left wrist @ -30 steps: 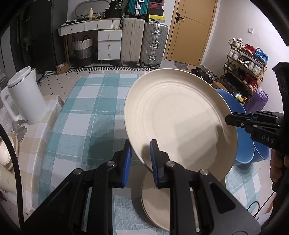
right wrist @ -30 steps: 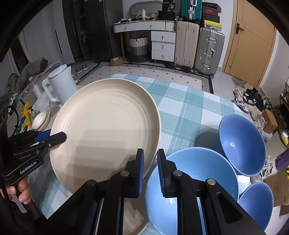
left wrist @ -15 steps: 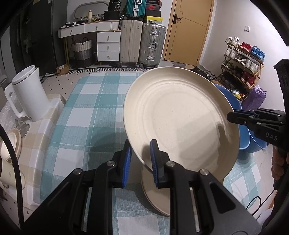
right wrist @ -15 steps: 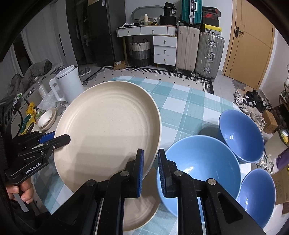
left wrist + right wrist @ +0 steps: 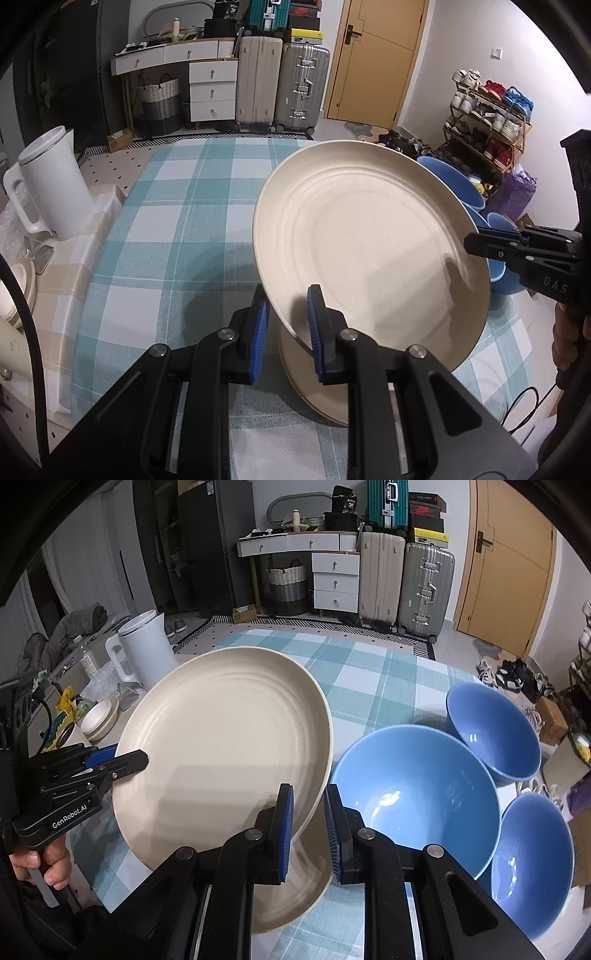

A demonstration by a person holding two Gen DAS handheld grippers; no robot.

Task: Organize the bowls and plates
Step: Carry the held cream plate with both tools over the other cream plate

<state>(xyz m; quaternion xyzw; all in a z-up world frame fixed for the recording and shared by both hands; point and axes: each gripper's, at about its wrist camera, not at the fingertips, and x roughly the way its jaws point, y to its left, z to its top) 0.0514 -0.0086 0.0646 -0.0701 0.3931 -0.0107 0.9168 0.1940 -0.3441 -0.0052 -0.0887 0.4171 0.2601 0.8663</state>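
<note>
A large cream plate [image 5: 369, 251] [image 5: 221, 746] hangs tilted above the checked tablecloth, held by two opposite edges. My left gripper [image 5: 286, 325] [image 5: 142, 758] is shut on its near-left rim. My right gripper [image 5: 308, 823] [image 5: 471, 243] is shut on the rim beside the bowls. Below it a second cream plate [image 5: 317, 387] [image 5: 295, 893] lies flat on the cloth, partly hidden. To the right stand three blue bowls: a large one [image 5: 413, 794], one behind it [image 5: 495, 731] and one at the near right [image 5: 532, 867].
A white kettle [image 5: 51, 188] [image 5: 147, 646] stands on a side surface left of the table [image 5: 177, 229], with small cream dishes [image 5: 99, 716] near it. Suitcases, a drawer unit and a shoe rack [image 5: 487, 122] lie beyond the table's far edge.
Both grippers have carried the held plate a little to the left, away from the blue bowls. It still hangs over the lower plate, and both grips are unchanged.
</note>
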